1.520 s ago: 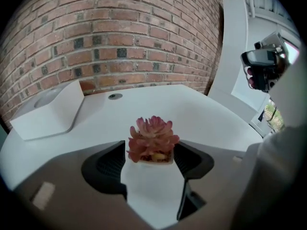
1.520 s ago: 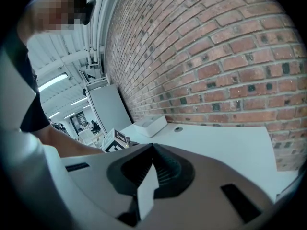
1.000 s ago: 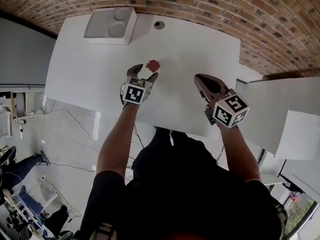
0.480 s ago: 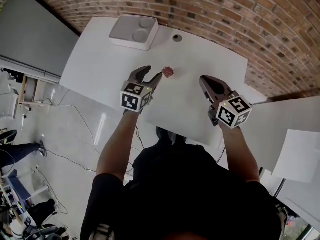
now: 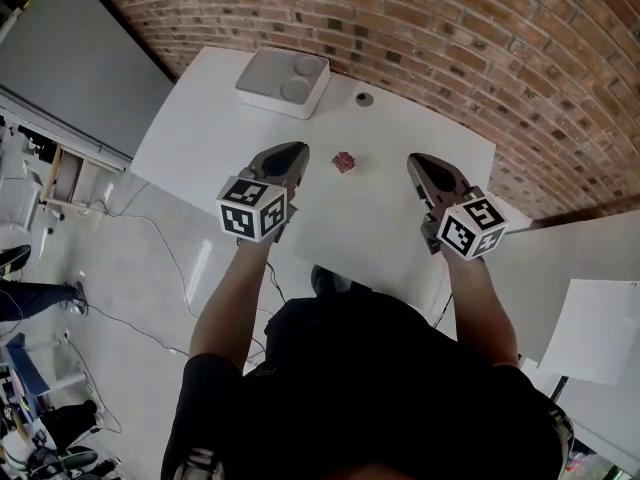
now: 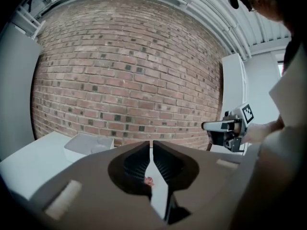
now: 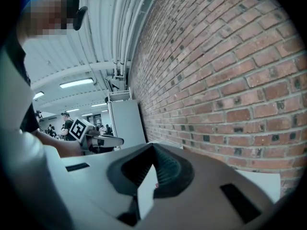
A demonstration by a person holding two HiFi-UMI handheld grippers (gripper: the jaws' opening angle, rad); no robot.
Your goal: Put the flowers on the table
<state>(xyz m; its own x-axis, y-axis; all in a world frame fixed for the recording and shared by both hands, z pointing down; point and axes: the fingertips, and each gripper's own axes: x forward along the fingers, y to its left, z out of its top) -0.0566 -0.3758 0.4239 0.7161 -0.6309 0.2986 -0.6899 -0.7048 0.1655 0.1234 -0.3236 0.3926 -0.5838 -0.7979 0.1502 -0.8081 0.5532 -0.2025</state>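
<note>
Over the near part of the table (image 5: 200, 138), the left gripper (image 5: 296, 152) was closing its jaws on nothing, and the right gripper (image 5: 416, 161) held its pair pressed together, empty. Between them, slightly farther, lay what looked like a small red flower (image 5: 344, 161). A careless sweep of either tool could knock so light a thing away.

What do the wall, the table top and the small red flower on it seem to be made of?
Wall: brick, matte, red-brown blocks with pale mortar lines.
Table: smooth white board, perhaps laminate; even colour, no grain.
Flower: dark red, crumpled shape; maybe fabric or paper, too small to tell.
</note>
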